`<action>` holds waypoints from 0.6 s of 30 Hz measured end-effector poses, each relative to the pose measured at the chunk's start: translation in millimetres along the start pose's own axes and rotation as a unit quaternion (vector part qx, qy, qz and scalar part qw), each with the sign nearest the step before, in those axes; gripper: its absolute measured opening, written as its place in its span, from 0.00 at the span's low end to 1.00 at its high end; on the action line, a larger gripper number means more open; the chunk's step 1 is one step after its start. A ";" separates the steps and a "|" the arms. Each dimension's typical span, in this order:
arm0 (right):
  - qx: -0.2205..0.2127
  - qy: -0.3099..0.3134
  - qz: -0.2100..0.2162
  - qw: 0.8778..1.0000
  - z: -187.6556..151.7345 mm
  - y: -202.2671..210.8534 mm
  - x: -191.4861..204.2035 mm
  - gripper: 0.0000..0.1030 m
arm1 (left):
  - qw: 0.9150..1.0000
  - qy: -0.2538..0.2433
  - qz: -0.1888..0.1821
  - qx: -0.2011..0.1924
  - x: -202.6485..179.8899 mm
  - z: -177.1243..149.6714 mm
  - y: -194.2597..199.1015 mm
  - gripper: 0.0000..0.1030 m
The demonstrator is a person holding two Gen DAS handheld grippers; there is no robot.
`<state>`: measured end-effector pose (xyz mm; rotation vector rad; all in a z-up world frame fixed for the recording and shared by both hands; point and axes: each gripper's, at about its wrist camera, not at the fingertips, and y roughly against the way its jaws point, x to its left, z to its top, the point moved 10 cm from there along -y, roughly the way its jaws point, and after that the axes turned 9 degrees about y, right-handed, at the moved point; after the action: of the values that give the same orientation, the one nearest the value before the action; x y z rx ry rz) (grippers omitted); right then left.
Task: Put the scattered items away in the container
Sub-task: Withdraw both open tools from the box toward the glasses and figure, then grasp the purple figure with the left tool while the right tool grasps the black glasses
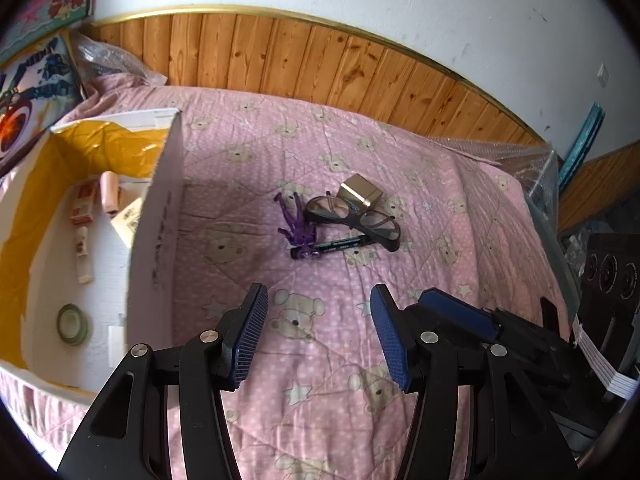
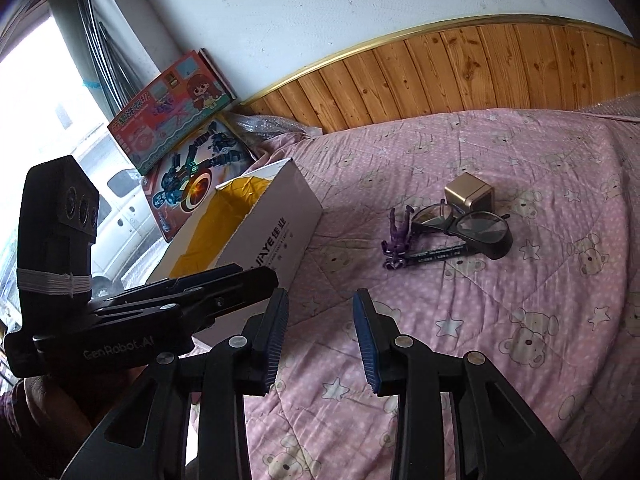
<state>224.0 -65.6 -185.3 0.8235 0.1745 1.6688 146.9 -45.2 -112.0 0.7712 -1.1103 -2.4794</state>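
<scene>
Left wrist: box wall [image 1: 156, 220] beside purple figure [image 1: 299, 228]

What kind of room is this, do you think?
Most likely a bedroom: a bed under a pink teddy-bear quilt, wood wall panelling behind it, and toy boxes propped against the wall.

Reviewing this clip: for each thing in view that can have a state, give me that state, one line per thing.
Cardboard box: open, several items already inside.
Glasses: on the quilt, unfolded, against the gold cube.
Gold cube: on the quilt, not in the box.
Purple figure: lying flat, touching the pen.
Pen: on the quilt, capped.
Left tongs: open, empty.
Right tongs: open, empty.
</scene>
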 end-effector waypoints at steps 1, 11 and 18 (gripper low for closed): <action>0.002 -0.002 -0.003 1.000 0.4 -1.7 -5.1 0.34 | 1.000 0.003 -0.001 0.004 -1.1 1.1 -5.8 0.55; 0.029 -0.004 -0.033 0.999 17.0 -27.1 -53.7 0.34 | 0.998 0.037 0.002 0.046 -0.9 18.7 -71.7 0.55; 0.064 0.023 -0.055 0.996 31.6 -57.2 -81.7 0.34 | 0.995 0.068 0.015 0.069 12.9 32.4 -117.5 0.55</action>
<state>292.2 -133.4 -226.5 0.8559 0.3557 1.5861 109.8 43.8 -187.6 0.9404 -1.2424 -2.3061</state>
